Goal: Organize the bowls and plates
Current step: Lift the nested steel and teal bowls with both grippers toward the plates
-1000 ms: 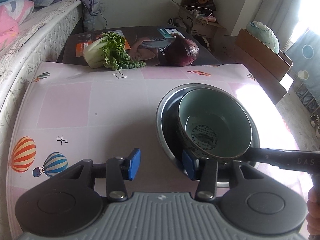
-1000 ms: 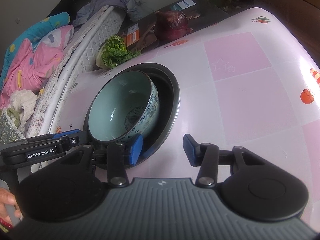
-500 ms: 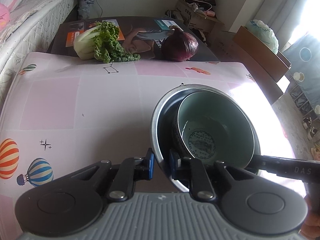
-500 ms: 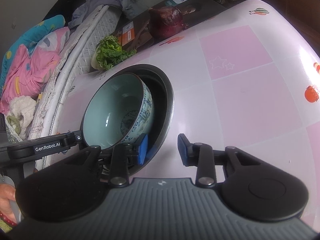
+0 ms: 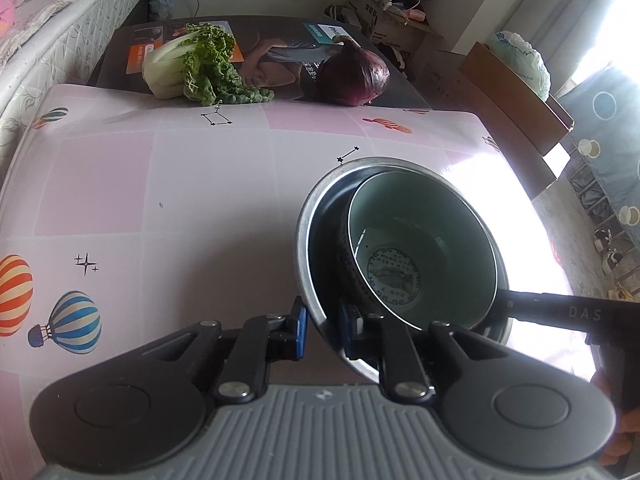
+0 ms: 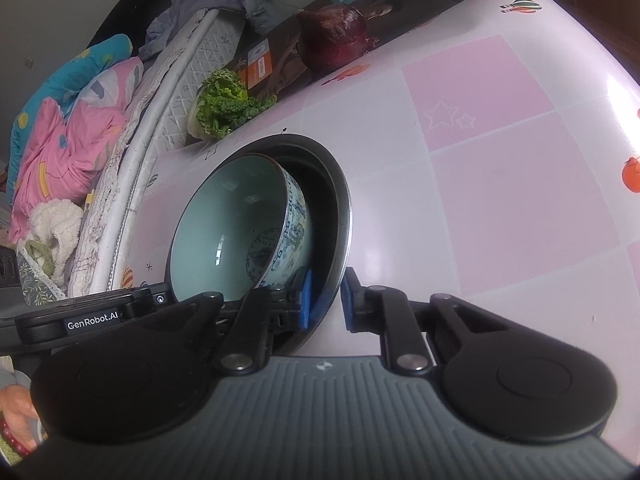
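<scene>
**Right, both tools on the metal bowl's rim — lift level**

I've got the left tool (image 5: 322, 330) pinching the near rim of the metal bowl (image 5: 308, 216), one pad outside, one inside. Right tool (image 6: 326, 300) is pressed onto the rim on its side the same way. My call: raise both together, same rate, or the ceramic bowl (image 6: 228, 224) slides — it already sits tilted inside the metal bowl, leaning toward the left tool's side.

Metal bowl rests on the counter (image 5: 160, 200), directly ahead of both tools, rim between each pair of pads. Lettuce (image 5: 196, 64) and red cabbage (image 5: 354, 78) sit well apart at the far edge.
</scene>
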Available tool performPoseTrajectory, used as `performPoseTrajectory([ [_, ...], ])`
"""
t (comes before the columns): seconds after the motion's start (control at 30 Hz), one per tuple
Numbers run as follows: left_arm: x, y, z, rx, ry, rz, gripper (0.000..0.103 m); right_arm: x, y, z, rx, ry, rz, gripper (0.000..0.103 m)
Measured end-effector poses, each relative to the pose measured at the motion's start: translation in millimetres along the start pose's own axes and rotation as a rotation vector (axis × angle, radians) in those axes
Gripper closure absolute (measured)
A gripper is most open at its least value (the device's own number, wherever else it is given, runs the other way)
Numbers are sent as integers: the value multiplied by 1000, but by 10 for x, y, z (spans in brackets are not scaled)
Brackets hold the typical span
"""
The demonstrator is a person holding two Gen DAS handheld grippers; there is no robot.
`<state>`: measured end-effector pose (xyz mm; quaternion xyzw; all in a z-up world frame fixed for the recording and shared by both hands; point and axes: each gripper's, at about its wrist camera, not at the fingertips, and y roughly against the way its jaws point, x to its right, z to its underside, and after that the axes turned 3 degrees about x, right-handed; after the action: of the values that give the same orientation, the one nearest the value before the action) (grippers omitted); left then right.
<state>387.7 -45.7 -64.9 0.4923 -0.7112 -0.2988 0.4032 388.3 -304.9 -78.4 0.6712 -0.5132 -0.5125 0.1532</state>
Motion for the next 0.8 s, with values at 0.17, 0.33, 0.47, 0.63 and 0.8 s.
performPoseTrajectory([
  [0.17,-8,-56,-39,-16,0,7,85,45,-63,-32,-11,-25,-3,87],
  [0.33,-38,-129,-65,-32,12,17,85,61,-139,-44,-21,-40,1,89],
  [0.47,-44,-172,-76,-38,16,19,86,45,-158,-59,-16,-36,8,90],
  [0.63,-28,-213,-79,-44,11,15,86,34,-169,-64,-10,-35,11,90],
  [0.8,-22,-203,-77,-36,6,14,87,23,-164,-52,-2,-21,14,89],
])
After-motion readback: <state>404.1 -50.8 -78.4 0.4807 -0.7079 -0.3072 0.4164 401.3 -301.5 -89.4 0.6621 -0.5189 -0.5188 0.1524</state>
